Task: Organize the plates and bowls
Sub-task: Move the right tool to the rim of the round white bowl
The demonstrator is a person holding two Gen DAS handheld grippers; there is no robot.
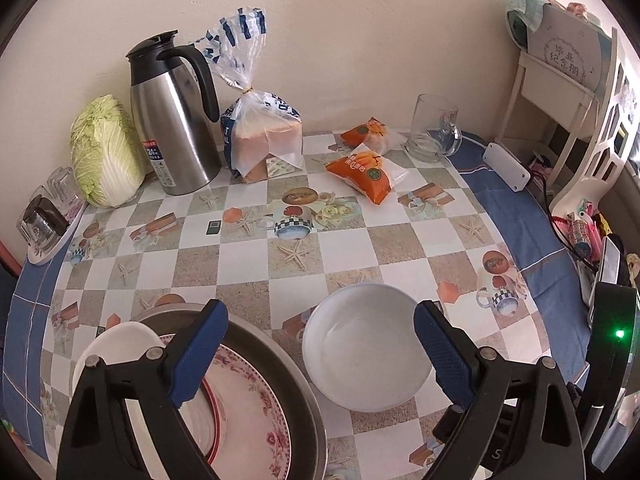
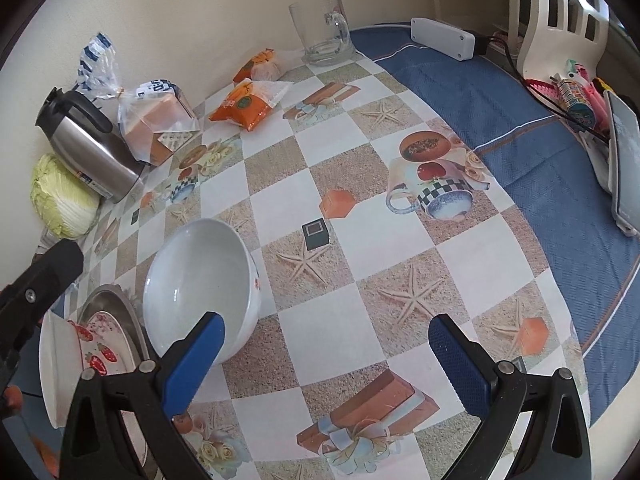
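Both jaws stood wide and empty. The left hand-held gripper (image 1: 320, 354) framed the white bowl (image 1: 366, 346); best to clamp one rim wall, clear of the metal basin (image 1: 296, 376).

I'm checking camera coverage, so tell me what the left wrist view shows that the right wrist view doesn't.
Only the left wrist view shows the upturned glasses on a tray at the left edge and the white rack by the wall. Only the right wrist view shows the strawberry-print dish and the other gripper's black arm. Both show the white bowl, metal basin, steel jug, cabbage, bread bag, orange packets and glass mug.
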